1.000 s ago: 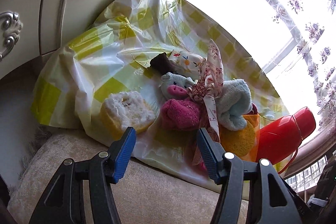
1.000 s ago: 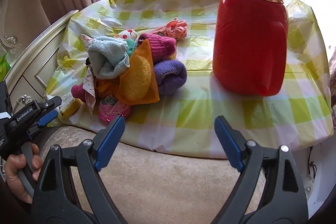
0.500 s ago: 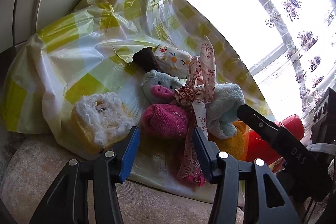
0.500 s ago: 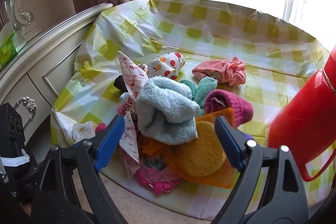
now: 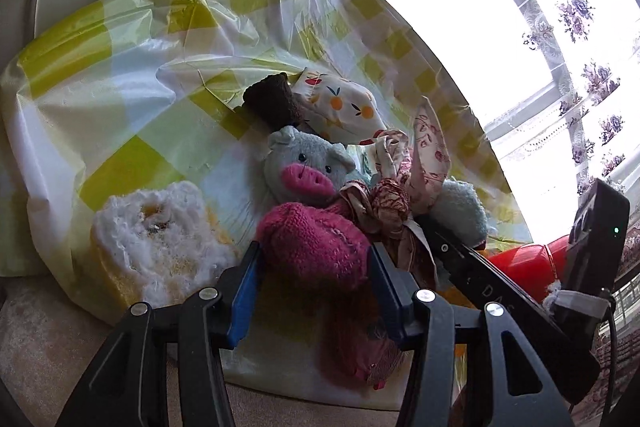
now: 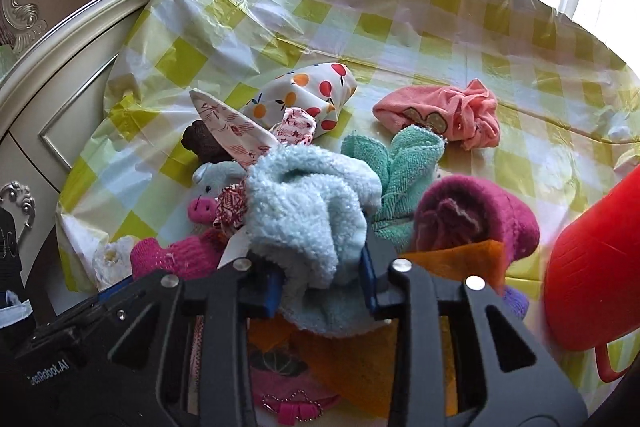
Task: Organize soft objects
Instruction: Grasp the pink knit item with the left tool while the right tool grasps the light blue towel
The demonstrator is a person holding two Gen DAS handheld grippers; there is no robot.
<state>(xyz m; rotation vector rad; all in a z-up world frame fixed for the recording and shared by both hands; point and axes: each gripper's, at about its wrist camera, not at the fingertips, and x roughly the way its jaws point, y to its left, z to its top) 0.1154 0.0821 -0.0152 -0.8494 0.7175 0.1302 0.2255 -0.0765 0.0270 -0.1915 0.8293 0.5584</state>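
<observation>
My right gripper (image 6: pixel 322 287) is closing its jaws on the fluffy pale-blue fleece cloth (image 6: pixel 308 211), whose bunched folds are filling the gap between my blue pads; the pads are already pressing into it. My left gripper (image 5: pixel 314 291) is sitting half-open around the knitted magenta wool sock (image 5: pixel 316 247), which is lying between the pads; I cannot tell whether they are touching it.

No container is holding any of this. The soft things are lying in a loose heap on the yellow-and-white checked plastic sheet (image 6: pixel 248 39). At twelve o'clock from the fleece, the white fruit-print fabric pouch (image 6: pixel 304 95) is resting; at two o'clock, the crumpled salmon-pink cloth (image 6: pixel 444 115) is lying apart from the heap. The teal terry towel (image 6: pixel 404 163) is touching the fleece at three o'clock, beside the rolled maroon knit piece (image 6: pixel 476 215). At nine o'clock the grey plush pig with a pink snout (image 6: pixel 212 195) is peeking out.

The glossy red plastic jug (image 6: pixel 592 275) is being cut off by the frame at four o'clock. The orange felt sheet (image 6: pixel 460 259) and a pink item below it are mostly hidden behind my arms. The white-and-yellow fuzzy sponge (image 5: pixel 160 247) is showing clearly only in the left view.
</observation>
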